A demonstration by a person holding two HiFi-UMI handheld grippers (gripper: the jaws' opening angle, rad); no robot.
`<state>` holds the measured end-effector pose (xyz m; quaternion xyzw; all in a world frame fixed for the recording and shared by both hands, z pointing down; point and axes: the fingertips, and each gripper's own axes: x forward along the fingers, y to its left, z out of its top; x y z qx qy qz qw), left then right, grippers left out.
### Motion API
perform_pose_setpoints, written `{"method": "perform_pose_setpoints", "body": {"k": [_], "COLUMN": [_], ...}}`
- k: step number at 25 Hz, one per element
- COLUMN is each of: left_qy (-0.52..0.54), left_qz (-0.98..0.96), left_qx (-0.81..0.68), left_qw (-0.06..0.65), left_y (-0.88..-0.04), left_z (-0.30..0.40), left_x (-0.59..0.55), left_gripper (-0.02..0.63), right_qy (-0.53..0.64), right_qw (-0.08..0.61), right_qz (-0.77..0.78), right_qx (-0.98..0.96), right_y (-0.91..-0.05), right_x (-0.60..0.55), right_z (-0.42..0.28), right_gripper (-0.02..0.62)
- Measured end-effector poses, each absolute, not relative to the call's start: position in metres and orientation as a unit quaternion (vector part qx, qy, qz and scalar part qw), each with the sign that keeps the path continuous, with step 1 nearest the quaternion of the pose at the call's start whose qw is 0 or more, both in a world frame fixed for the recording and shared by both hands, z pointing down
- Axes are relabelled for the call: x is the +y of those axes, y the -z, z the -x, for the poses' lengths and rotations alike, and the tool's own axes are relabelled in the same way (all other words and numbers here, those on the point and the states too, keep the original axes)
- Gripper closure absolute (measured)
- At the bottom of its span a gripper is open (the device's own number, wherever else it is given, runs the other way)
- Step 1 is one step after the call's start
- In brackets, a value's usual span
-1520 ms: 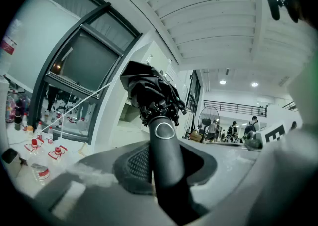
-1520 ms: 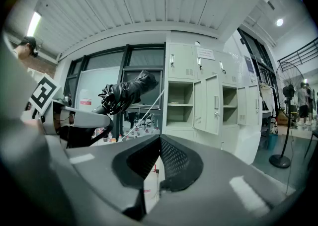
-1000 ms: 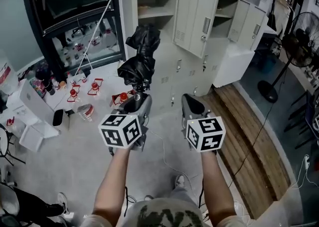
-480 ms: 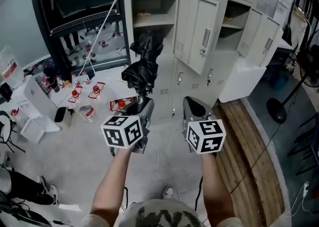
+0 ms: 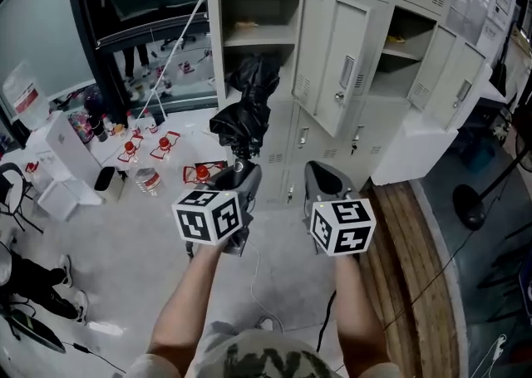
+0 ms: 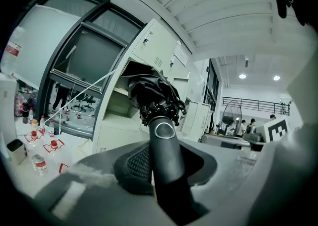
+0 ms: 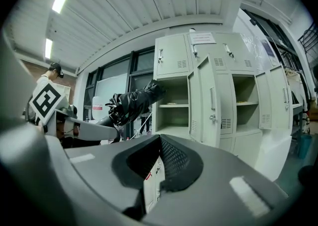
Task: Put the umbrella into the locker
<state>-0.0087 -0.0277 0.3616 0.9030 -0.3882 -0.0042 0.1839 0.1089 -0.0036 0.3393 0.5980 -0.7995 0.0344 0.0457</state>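
Head view shows the left tool (image 5: 238,171) pinching the umbrella (image 5: 244,112) by its handle so the canopy leads toward the open locker (image 5: 256,4); the right tool (image 5: 323,176) is slightly spread, empty.

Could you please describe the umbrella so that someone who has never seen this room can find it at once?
Look at the grey lockers along the wall, then at the open compartment on their left side. In front of it, the left gripper holds the umbrella by its handle. It is a folded black bundle raised in the air, while the right gripper beside it is empty.
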Motion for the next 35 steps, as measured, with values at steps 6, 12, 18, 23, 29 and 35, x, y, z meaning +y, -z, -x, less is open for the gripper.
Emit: {"method": "perform_pose_setpoints", "body": {"k": [6, 12, 18, 23, 29, 35], "left_qy": [-0.003, -0.011, -0.025, -0.040, -0.070, -0.089], "left_qz": [-0.896, -0.892, -0.892, -0.892, -0.891, -0.890], "left_qx": [-0.403, -0.410, -0.409, -0.405, -0.396, -0.388], "left_qw": [0.189, 0.189, 0.191, 0.196, 0.210, 0.223], "left_y": [-0.369, -0.376, -0.389, -0.401, -0.414, -0.419], "left_z": [0.007, 0.006, 0.007, 0.003, 0.000, -0.002], "left_x": [-0.042, -0.066, -0.103, -0.150, -0.210, -0.265], "left_gripper": [0.489, 0.489, 0.489, 0.489, 0.489, 0.488], "right_qy": [-0.029, -0.021, -0.010, -0.001, -0.008, -0.014], "right_qw": [0.048, 0.049, 0.051, 0.057, 0.060, 0.062], "right_qz": [-0.583, -0.573, -0.564, -0.566, -0.573, -0.581], "right_qx": [-0.810, -0.818, -0.824, -0.822, -0.817, -0.811], "right_y": [-0.336, -0.335, -0.334, -0.334, -0.335, -0.334], "right_x": [-0.022, -0.048, -0.084, -0.123, -0.176, -0.224], "right_z": [-0.111, -0.107, -0.096, -0.095, -0.094, -0.091], "right_gripper": [0.597, 0.597, 0.597, 0.597, 0.597, 0.597]}}
